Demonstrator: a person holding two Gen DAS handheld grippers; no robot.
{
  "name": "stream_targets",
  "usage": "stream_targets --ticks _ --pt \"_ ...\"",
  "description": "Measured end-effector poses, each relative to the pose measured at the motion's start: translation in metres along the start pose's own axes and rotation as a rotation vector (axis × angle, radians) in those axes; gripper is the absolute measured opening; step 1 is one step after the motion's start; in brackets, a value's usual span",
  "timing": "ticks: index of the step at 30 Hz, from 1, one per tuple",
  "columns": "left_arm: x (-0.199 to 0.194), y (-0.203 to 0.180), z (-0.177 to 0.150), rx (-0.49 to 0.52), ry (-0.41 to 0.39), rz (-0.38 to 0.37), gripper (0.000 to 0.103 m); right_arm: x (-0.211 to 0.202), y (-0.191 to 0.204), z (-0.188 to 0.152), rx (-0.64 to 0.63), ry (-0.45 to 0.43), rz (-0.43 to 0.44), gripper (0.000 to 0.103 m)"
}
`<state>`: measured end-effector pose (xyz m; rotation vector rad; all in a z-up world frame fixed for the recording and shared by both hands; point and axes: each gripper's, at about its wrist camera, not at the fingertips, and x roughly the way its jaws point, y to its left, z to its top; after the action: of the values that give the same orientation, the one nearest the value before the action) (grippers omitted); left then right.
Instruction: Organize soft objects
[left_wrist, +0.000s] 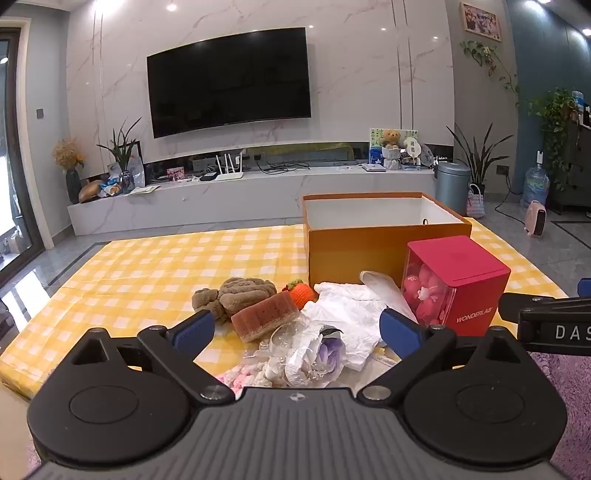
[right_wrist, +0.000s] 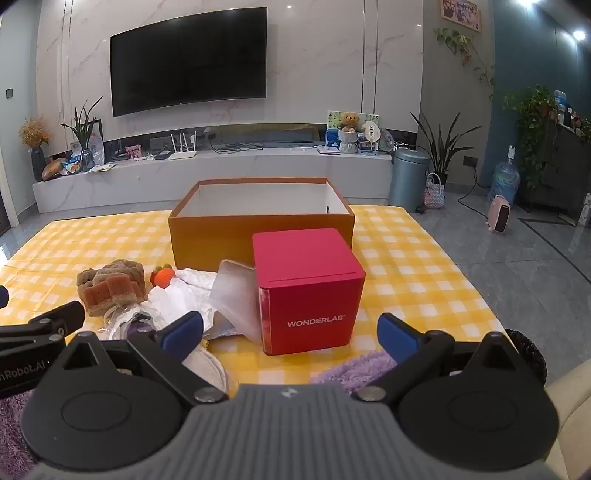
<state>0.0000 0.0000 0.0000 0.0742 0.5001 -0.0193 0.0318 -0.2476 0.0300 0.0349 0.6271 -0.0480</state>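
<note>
Soft objects lie in a loose pile on the yellow checked cloth (left_wrist: 155, 266), near and left of the orange box (left_wrist: 384, 240). At the pile's far left sits a brown plush item (left_wrist: 236, 295), with a brown sponge (left_wrist: 264, 319) touching its near side and an orange knitted toy (left_wrist: 301, 291) just to the right. White crumpled fabric (left_wrist: 351, 310) spreads rightward from these, and a wad of clear plastic wrap with a purple patch (left_wrist: 314, 350) lies at the near edge beside pink-and-white fluffy yarn (left_wrist: 240, 374). A translucent lid (right_wrist: 236, 295) leans against the red cube box marked WONDERLAB (right_wrist: 310, 288), which stands just in front of the orange box; the orange box is open-topped with a white interior.

The left gripper (left_wrist: 297, 330) hovers over the near edge of the pile, its blue-tipped fingers spread wide and holding nothing. The right gripper (right_wrist: 290, 332) faces the red cube, fingers likewise spread apart and holding nothing. A purple shaggy mat (right_wrist: 354, 367) lies at the near edge. Far behind, a television (left_wrist: 229, 79) hangs on a marble wall above a low white console (left_wrist: 258, 192).
</note>
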Motion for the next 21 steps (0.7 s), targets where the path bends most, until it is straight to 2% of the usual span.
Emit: stream_targets --ticks 21 --pt "-0.0029 -0.0029 0.001 0.02 -0.014 0.006 0.103 -0.0015 -0.0073 -0.0027 0.027 -0.012 -0.011 0.1"
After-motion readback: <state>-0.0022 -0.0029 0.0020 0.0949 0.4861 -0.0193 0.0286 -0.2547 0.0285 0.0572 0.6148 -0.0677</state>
